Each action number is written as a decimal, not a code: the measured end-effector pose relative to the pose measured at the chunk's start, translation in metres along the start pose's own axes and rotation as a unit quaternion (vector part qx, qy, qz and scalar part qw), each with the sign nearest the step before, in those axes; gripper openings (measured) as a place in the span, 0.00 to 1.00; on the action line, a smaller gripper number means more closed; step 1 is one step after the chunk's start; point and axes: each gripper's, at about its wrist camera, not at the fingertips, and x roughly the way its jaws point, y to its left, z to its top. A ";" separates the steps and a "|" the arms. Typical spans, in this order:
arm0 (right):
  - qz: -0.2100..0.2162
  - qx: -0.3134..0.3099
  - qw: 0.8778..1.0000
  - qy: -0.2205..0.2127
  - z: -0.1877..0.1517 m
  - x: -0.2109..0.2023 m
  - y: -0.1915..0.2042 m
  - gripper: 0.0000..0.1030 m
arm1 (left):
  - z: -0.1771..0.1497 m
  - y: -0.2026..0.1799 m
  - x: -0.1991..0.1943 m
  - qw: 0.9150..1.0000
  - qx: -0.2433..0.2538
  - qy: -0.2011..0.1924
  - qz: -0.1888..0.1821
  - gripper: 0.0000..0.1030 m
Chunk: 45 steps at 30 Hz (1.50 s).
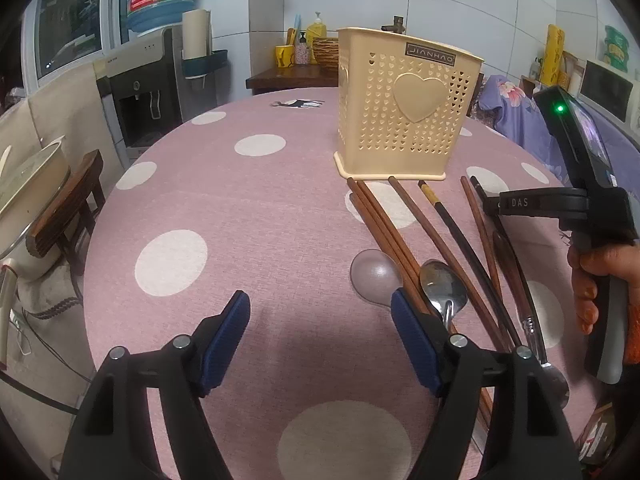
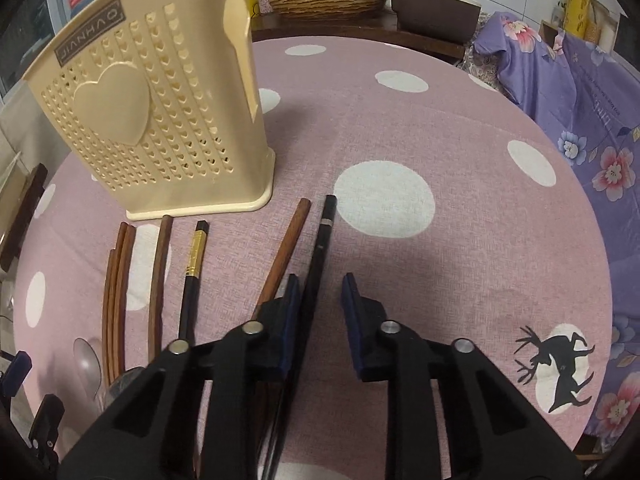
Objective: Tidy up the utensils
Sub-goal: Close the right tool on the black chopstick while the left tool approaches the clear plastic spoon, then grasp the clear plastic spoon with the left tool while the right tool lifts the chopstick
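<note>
Fingers of the right gripper [image 2: 320, 300] are straddling, not yet pinching, the black chopstick [image 2: 322, 248], lying lengthwise along them; left gripper [image 1: 320, 316] is hovering spread wide.

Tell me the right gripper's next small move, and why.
Probably finish closing the right gripper on the black chopstick. That stick lies between its fingers with a gap visible on one side, and the cream holder stands just ahead, waiting for utensils.
</note>
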 end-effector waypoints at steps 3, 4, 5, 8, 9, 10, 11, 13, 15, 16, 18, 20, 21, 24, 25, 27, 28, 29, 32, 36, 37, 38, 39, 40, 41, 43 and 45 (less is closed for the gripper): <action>0.001 -0.001 1.000 0.001 0.002 0.001 -0.005 0.10 | 0.002 -0.002 0.002 1.000 -0.002 0.005 -0.012 0.74; 0.002 -0.002 1.000 0.001 0.003 0.001 -0.007 0.09 | 0.002 -0.003 0.002 1.000 -0.003 0.008 -0.017 0.75; 0.000 -0.003 1.000 0.000 0.003 0.001 -0.009 0.08 | 0.002 -0.005 0.003 1.000 -0.002 0.010 -0.020 0.75; -0.004 -0.007 1.000 -0.004 0.002 0.001 -0.011 0.08 | 0.004 -0.012 0.009 1.000 0.008 0.021 -0.019 0.75; -0.005 -0.009 1.000 -0.005 0.002 0.000 -0.011 0.08 | 0.004 -0.014 0.011 1.000 0.010 0.024 -0.018 0.75; -0.005 -0.010 1.000 -0.006 0.001 -0.001 -0.011 0.08 | 0.004 -0.015 0.013 0.999 0.011 0.027 -0.017 0.75; -0.004 -0.011 1.000 -0.006 0.001 -0.001 -0.011 0.08 | 0.005 -0.016 0.016 0.999 0.012 0.031 -0.015 0.75; -0.003 -0.013 1.000 -0.008 0.000 -0.001 -0.011 0.08 | 0.004 -0.019 0.018 0.999 0.016 0.036 -0.010 0.71; -0.001 -0.011 1.000 -0.009 0.000 -0.002 -0.012 0.08 | 0.003 -0.021 0.020 0.999 0.024 0.043 -0.003 0.70; 0.000 -0.011 1.000 -0.010 -0.002 -0.003 -0.012 0.08 | 0.002 -0.022 0.021 0.999 0.028 0.046 0.000 0.69; 0.001 -0.010 1.000 -0.010 -0.002 -0.003 -0.013 0.08 | 0.001 -0.024 0.023 0.998 0.036 0.050 0.007 0.66; 0.001 -0.011 1.000 -0.011 -0.001 -0.003 -0.012 0.08 | -0.001 -0.023 0.024 0.998 0.035 0.056 0.009 0.64; 0.001 -0.011 1.000 -0.012 -0.001 -0.003 -0.012 0.08 | -0.001 -0.022 0.026 0.998 0.035 0.060 0.009 0.62; 0.001 -0.012 1.000 -0.012 -0.002 -0.003 -0.012 0.08 | 0.003 -0.021 0.032 0.997 0.043 0.063 0.008 0.61; 0.001 -0.012 1.000 -0.012 -0.002 -0.003 -0.012 0.08 | 0.005 -0.019 0.034 0.997 0.043 0.064 0.011 0.59; 0.003 -0.010 1.000 -0.010 -0.002 -0.003 -0.012 0.08 | 0.012 -0.016 0.040 0.996 0.046 0.068 0.017 0.59; 0.003 -0.009 1.000 -0.009 -0.001 -0.002 -0.012 0.08 | 0.013 -0.015 0.041 0.996 0.046 0.070 0.015 0.60; 0.003 -0.008 1.000 -0.007 -0.001 -0.002 -0.012 0.08 | 0.015 -0.014 0.043 0.996 0.042 0.075 0.012 0.60; -0.002 -0.004 1.000 -0.004 0.002 -0.002 -0.011 0.08 | 0.016 -0.018 0.044 0.996 0.037 0.079 0.015 0.60; -0.009 -0.002 1.000 0.000 0.005 0.000 -0.009 0.08 | 0.016 -0.025 0.043 0.996 0.033 0.077 0.025 0.59; -0.011 -0.002 1.000 0.001 0.006 0.001 -0.008 0.08 | 0.017 -0.026 0.044 0.996 0.027 0.077 0.026 0.57; -0.012 -0.003 1.000 0.002 0.006 0.001 -0.008 0.08 | 0.018 -0.027 0.045 0.996 0.024 0.077 0.027 0.55; -0.012 -0.002 1.000 0.004 0.008 0.002 -0.007 0.08 | 0.019 -0.028 0.046 0.996 0.023 0.077 0.025 0.51; -0.012 -0.001 1.000 0.004 0.008 0.002 -0.008 0.08 | 0.020 -0.028 0.046 0.996 0.021 0.078 0.023 0.45; -0.011 0.001 1.000 0.006 0.009 0.002 -0.008 0.08 | 0.021 -0.029 0.047 0.996 0.018 0.079 0.021 0.42; -0.009 0.003 1.000 0.005 0.009 0.003 -0.009 0.08 | 0.022 -0.031 0.048 0.997 0.017 0.078 0.023 0.36; -0.006 0.006 1.000 0.004 0.009 0.003 -0.011 0.08 | 0.024 -0.032 0.050 0.997 0.014 0.077 0.024 0.36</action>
